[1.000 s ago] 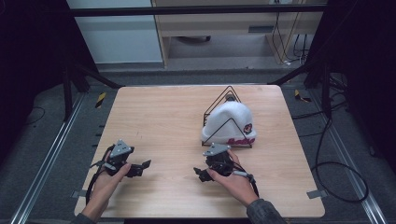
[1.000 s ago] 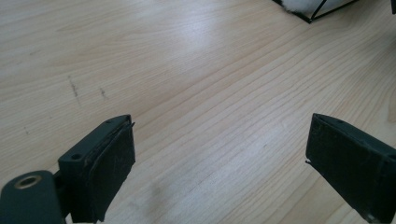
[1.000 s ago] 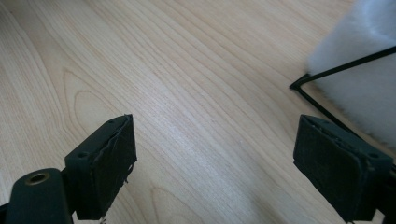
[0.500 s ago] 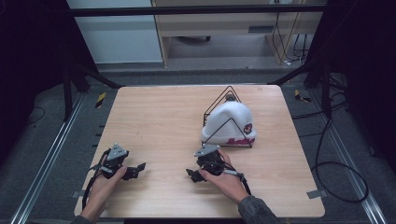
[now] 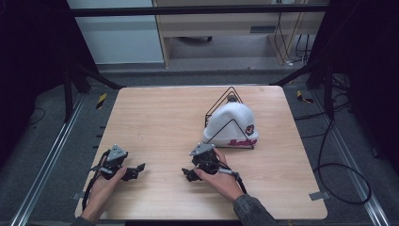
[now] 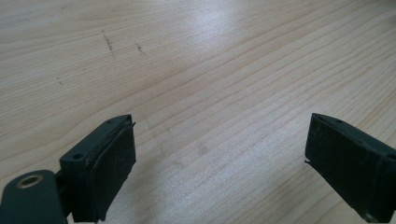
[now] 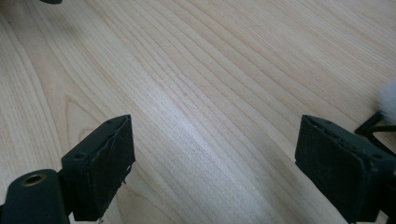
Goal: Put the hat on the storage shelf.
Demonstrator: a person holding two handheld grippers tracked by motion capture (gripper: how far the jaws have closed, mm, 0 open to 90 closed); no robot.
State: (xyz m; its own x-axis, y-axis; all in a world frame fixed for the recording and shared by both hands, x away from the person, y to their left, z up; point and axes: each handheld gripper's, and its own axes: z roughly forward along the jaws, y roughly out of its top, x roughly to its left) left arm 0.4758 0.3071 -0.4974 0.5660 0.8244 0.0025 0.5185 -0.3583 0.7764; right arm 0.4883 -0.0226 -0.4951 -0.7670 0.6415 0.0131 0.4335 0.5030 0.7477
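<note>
The white beanie (image 5: 230, 123) sits draped on its wire stand (image 5: 229, 96) near the table's (image 5: 155, 113) right edge, apparently finished, while left gripper (image 5: 136, 168) and right gripper (image 5: 188, 174) rest wide-jawed, empty, near the front edge.

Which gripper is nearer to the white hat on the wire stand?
Right. The right gripper is just in front of the white hat; the left gripper is far off to its left.

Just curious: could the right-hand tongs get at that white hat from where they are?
Probably yes. The right tongs stand open, and bare table lies between them and the white hat, though it sits on a black wire stand.
</note>
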